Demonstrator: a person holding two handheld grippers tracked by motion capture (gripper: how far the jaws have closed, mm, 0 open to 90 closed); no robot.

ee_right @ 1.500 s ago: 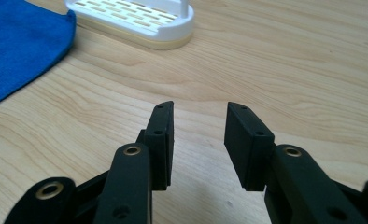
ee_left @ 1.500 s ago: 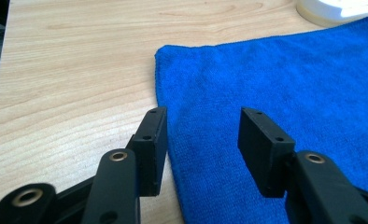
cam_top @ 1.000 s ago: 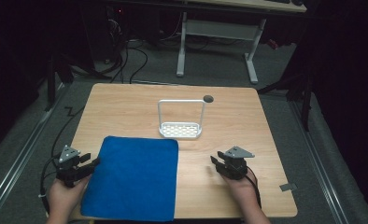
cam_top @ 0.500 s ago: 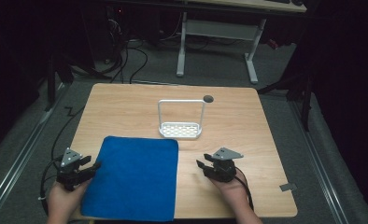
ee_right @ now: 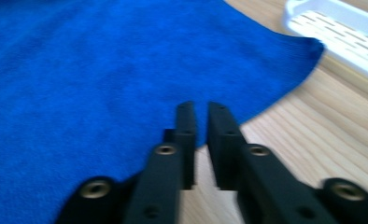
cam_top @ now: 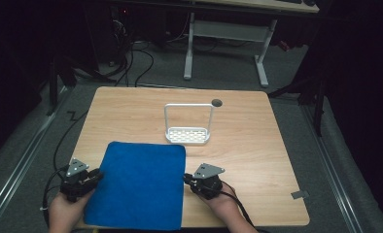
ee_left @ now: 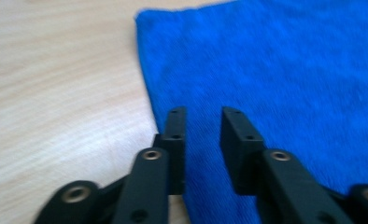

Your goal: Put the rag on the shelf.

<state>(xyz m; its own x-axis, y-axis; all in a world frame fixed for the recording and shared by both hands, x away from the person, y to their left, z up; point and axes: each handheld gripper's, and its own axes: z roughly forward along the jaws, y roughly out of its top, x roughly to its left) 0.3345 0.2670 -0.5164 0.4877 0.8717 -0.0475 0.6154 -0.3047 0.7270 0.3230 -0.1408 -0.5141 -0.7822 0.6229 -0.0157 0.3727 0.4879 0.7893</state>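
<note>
Blue cloth (cam_top: 138,184) lay flat on the near-left part of the wooden table (cam_top: 257,145), its near edge at the table's near edge. White rack (cam_top: 188,124) stood just beyond the cloth's far-right corner, close to it; couldn't tell if they touched. Left gripper (cam_top: 93,175) sat at the cloth's left edge, jaws apart with a clear gap, tips over the edge, nothing between them. Right gripper (cam_top: 186,178) sat at the cloth's right edge, jaws nearly together with only a thin slit, tips at the edge; the cloth edge showed through the slit, so it hadn't caught any fabric as far as I could see. Risks, my read: the right jaws looked too narrow to take the edge and could just push the cloth into a wrinkle. Cloth lying flat on wood meant either jaw could scrape the table and miss the fabric. Lifting the right side could drag the far corner into the rack.
</note>
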